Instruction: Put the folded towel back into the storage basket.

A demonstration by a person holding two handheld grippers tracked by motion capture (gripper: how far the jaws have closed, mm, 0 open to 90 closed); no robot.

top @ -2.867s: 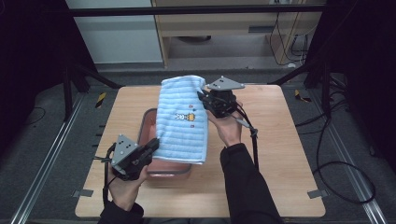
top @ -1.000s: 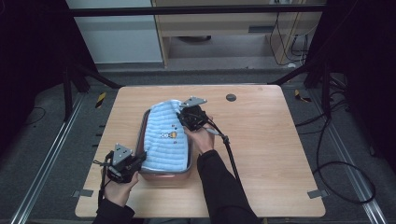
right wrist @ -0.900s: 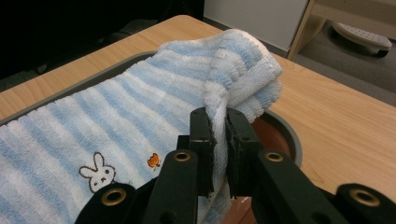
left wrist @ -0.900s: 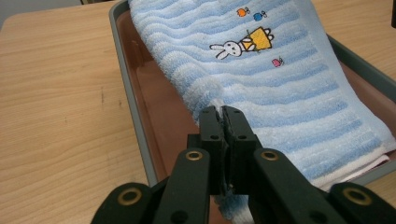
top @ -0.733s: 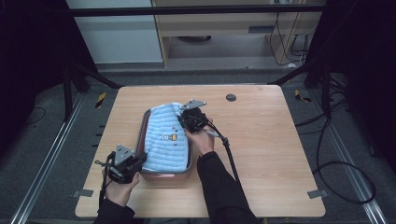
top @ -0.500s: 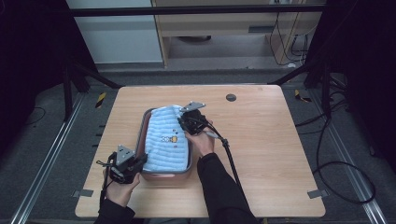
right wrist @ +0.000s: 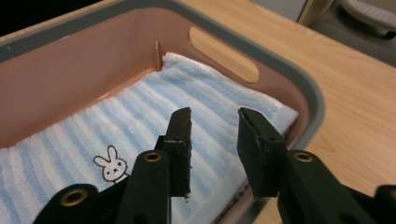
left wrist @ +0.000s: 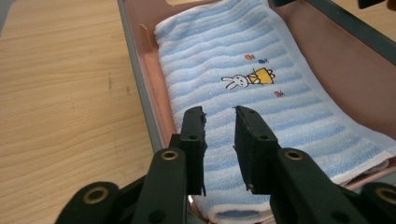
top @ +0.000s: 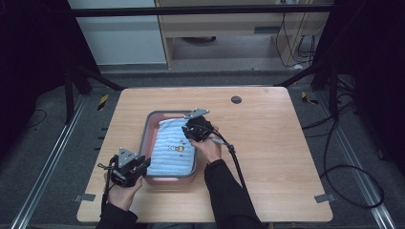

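Both the left gripper [left wrist: 219,116] and right gripper [right wrist: 215,121] are just spreading apart, empty, releasing the towel [top: 174,148] now lying flat in the tray [top: 153,124].

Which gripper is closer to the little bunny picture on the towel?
Right. The right gripper sits just above the bunny picture on the blue towel. The left gripper is farther off, at the towel's near left corner.
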